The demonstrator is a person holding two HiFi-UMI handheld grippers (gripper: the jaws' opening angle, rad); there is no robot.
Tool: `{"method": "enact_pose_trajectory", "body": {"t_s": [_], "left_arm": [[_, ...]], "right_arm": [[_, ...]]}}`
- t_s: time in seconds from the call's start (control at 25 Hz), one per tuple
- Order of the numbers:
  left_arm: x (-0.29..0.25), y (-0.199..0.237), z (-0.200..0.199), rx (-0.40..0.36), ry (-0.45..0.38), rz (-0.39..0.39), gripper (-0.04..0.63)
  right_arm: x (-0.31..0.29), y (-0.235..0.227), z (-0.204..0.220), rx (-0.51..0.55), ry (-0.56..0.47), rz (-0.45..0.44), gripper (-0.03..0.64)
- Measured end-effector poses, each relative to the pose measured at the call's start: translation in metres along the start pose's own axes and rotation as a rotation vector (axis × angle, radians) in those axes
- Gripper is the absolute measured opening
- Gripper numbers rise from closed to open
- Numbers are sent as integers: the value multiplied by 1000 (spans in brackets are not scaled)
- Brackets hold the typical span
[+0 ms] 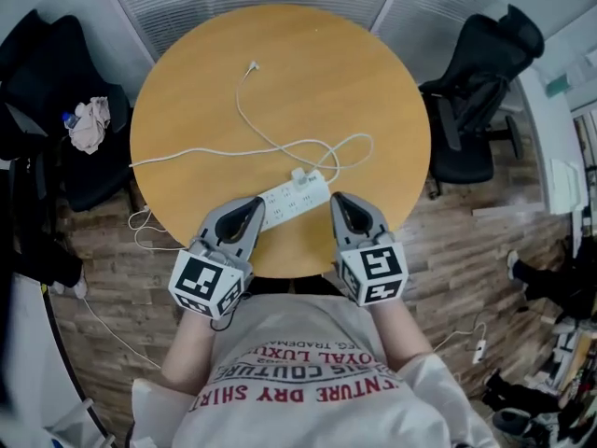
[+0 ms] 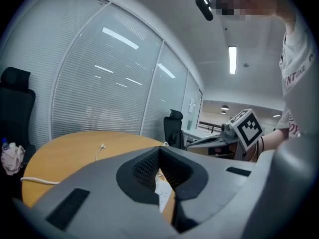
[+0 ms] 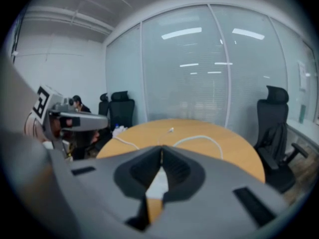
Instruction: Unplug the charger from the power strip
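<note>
Charger [image 1: 299, 175]: small white block, seated in the strip [image 1: 295, 199] toward its right, far end. It looks fully plugged in, not lifted or tilted as far as I can tell. Strip lies at an angle on the near part of the round table [image 1: 280, 54], close to the near edge. A white cable [image 1: 244, 110] loops out from around the charger and runs to the far part of the table, where its loose tip lies. A second white lead goes off the table's left edge; I can't tell which lead belongs to which.

Left gripper [image 1: 254, 205]: jaws together, nothing held, tip just beside the strip's left, near end and apart from it. Its own view shows a bit of the strip below the closed tips.

Right gripper [image 1: 338, 198]: jaws together, empty, just right of the strip's right end and near the charger, no contact seen.

Progress: nothing done yet, and the charger is untouched. Left to do, in my judgement: open the jaws, pin the strip with the left gripper, grip the charger body with the right and pull it straight out.

Around: black chair [image 1: 476, 91] at far right, and another at left with a cloth [image 1: 90, 124] on it.
</note>
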State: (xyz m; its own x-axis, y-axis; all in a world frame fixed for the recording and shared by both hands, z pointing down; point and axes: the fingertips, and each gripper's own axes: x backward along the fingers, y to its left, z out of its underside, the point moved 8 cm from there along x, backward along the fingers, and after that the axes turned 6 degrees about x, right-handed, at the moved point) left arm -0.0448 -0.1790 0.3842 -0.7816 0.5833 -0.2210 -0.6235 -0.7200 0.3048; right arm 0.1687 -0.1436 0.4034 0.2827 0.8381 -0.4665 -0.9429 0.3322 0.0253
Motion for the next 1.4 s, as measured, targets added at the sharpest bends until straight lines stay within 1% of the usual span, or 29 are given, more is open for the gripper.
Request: {"method": "enact_pose_trajectory", "body": {"t_s": [0.08,0.24,0.4,0.48,0.6,0.64,0.68,0.72,0.8,0.92,1.04,1.12,1.24,1.4], "left_arm": [[-5,12,13,8,9,-4,29],[-10,35,43,75,36,-45,29],[-27,43,78,65,128,-69,29],[-35,44,96,90,170,-82,29],[-45,44,121,124,236,-122,29],[-50,44,128,123,262,-137,29],[-55,44,134,117,288,-148,29],[-59,44,139,112,313,-153,29],[-67,44,150,115,356,-155,29],[-75,47,161,143,413,-182,29],[-80,49,169,154,481,-244,29],[-82,49,173,152,508,-273,29],[-84,50,177,160,521,-289,29],[-81,53,180,230,487,-283,29]], "right_arm": [[-17,-5,7,3,46,-20,28],[-49,-12,23,20,130,-68,28],[-75,-18,48,51,257,-137,29],[-85,-18,59,78,311,-178,29],[-98,-15,73,108,367,-238,31],[-102,-14,76,110,380,-257,38],[-106,-13,80,111,392,-275,84],[-110,-12,83,113,404,-290,144],[-117,-9,89,123,414,-309,163],[-124,-5,91,137,415,-320,197],[-130,0,86,130,417,-316,215],[-135,1,85,124,424,-305,221],[-144,2,83,111,440,-291,224],[-155,5,82,92,468,-262,224]]}}
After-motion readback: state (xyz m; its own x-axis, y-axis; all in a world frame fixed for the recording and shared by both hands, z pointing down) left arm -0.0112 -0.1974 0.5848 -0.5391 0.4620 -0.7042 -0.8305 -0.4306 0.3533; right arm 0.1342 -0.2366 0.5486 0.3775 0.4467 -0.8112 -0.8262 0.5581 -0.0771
